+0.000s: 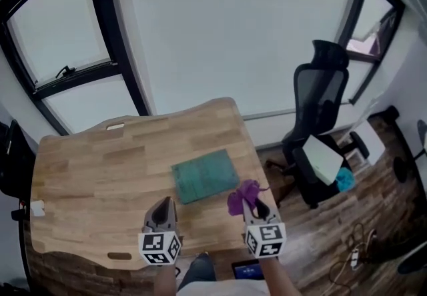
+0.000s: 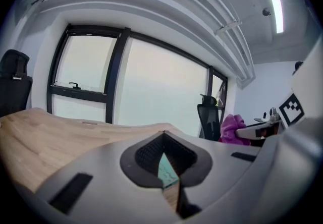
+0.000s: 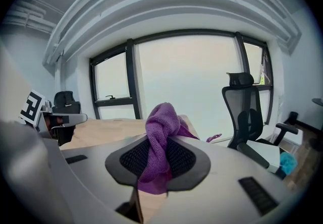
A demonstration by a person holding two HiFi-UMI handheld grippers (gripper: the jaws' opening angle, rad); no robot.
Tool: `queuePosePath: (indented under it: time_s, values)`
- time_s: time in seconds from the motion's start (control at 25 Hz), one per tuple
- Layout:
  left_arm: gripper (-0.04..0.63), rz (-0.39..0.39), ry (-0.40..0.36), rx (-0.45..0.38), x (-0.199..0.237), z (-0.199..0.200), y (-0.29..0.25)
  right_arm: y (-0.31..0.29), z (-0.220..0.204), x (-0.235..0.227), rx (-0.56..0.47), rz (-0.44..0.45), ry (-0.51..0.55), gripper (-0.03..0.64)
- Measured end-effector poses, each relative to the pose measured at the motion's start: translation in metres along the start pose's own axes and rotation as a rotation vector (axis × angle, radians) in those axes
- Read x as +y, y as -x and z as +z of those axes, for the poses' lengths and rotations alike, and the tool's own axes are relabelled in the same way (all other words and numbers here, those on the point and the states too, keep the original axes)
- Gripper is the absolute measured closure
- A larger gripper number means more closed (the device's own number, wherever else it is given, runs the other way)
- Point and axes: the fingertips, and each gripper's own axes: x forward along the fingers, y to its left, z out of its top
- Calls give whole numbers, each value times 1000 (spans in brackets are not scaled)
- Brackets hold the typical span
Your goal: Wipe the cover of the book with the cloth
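Right claw [image 1: 257, 211] pinches the soft, limp cloth [image 1: 241, 196]; left claw [image 1: 163, 213] sits closed, empty. I'd pin the light, slidey book [image 1: 205, 175] by its edge.

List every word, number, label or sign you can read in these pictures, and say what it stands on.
No text can be read in any view.
Book: faint print on the green cover, too blurred to read.
Left gripper: square black-and-white markers, no letters or numbers.
Right gripper: the same kind of markers, no letters or numbers.
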Motion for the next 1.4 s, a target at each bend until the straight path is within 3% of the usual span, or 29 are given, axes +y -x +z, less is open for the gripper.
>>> queuePosePath:
  time_s: [0.44,1.4]
  values:
    - [594,-64,40,51,49,9,-85,-67,13,-3,97,-96,23,537]
    - [592,60,148,180,62,-42,-106,-129,17,-29,133,38,74,537]
